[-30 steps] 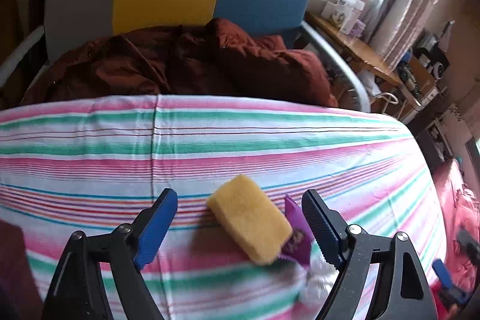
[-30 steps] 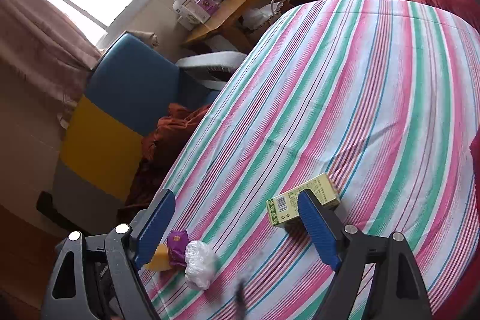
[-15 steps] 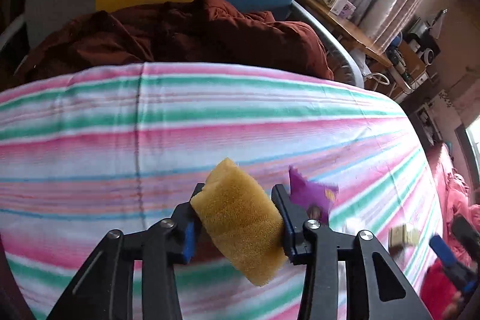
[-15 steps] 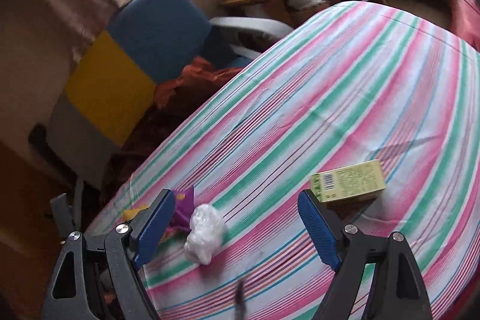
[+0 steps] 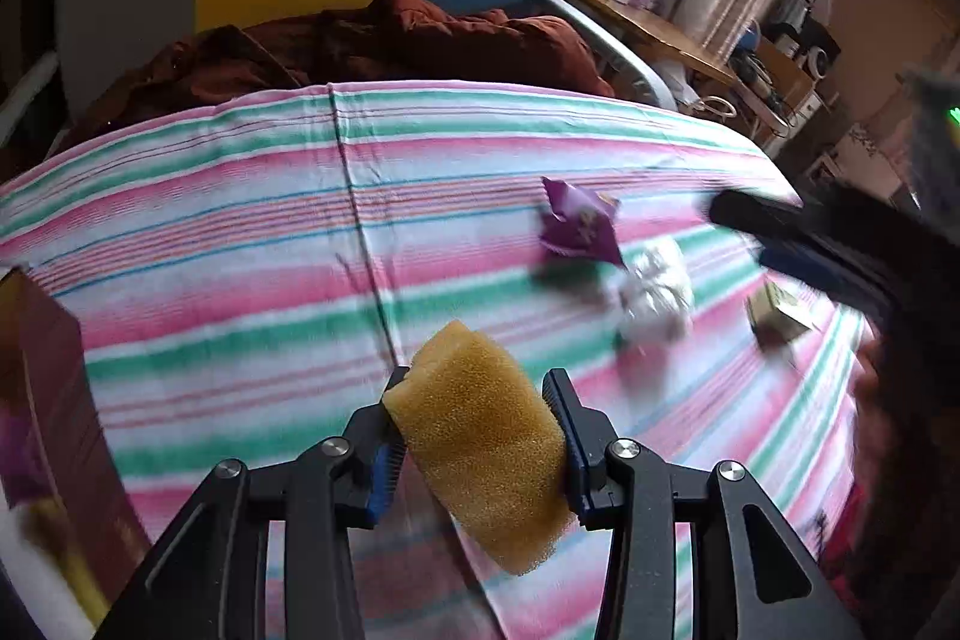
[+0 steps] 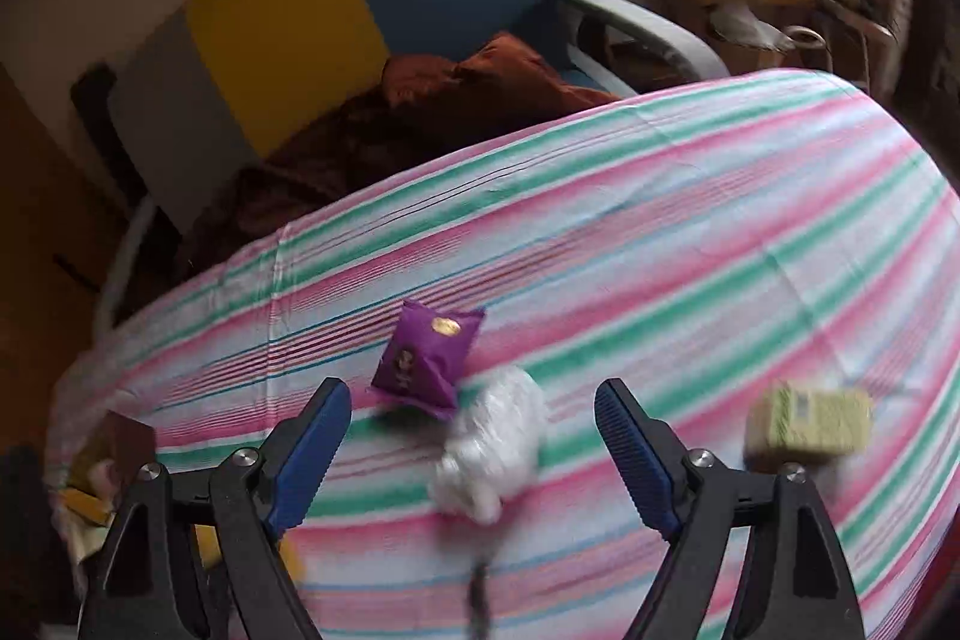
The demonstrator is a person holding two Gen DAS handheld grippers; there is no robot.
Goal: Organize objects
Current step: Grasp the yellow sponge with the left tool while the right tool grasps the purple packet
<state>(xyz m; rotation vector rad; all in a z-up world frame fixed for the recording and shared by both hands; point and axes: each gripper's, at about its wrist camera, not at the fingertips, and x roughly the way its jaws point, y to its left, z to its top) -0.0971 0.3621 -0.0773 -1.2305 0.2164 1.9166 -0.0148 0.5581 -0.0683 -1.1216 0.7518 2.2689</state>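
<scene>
The yellow sponge [image 5: 480,436] looks light and soft, best pinched across its short sides; it hangs clear of the striped cloth [image 5: 240,196], squeezed in the left gripper [image 5: 474,436], whose jaws have just closed on it. At three o'clock, the right gripper [image 6: 471,454] gapes wide and empty above the white crumpled bag [image 6: 492,448] and purple packet [image 6: 429,361].
</scene>
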